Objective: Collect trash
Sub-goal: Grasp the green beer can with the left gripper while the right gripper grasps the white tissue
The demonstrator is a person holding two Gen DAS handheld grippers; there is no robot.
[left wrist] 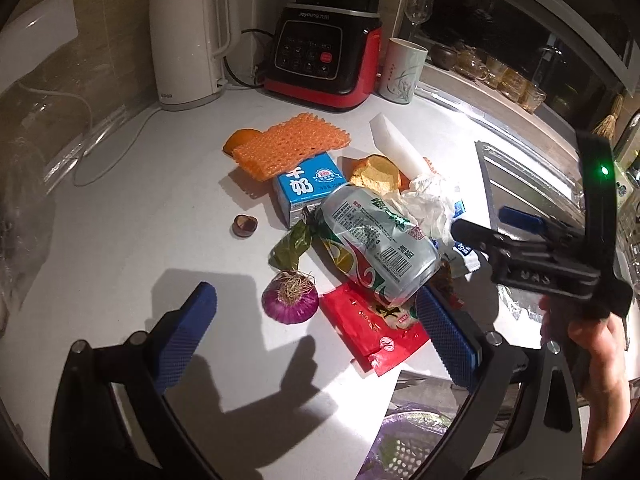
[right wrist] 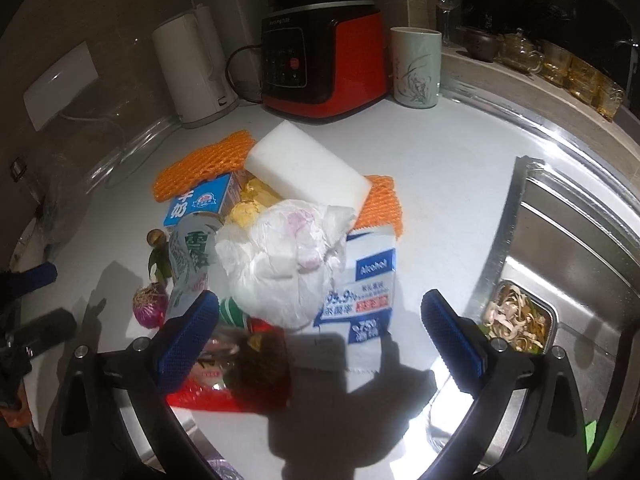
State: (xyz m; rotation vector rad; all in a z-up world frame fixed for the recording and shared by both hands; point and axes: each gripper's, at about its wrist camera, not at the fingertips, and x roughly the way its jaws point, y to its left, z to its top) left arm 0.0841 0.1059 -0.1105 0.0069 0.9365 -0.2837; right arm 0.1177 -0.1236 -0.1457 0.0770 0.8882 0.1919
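Note:
A heap of trash lies on the white counter: a crushed can, a red wrapper, a blue milk carton, orange foam net, a white foam block, crumpled white plastic, an alcohol wipes packet, a red onion and a chestnut. My left gripper hangs open just in front of the onion and can. The right gripper is open over the plastic and wipes packet, holding nothing; a hand grips it.
A white kettle, a red and black blender and a painted cup stand at the back. A steel sink on the right holds a tray of food scraps. A purple bag lies by the near edge.

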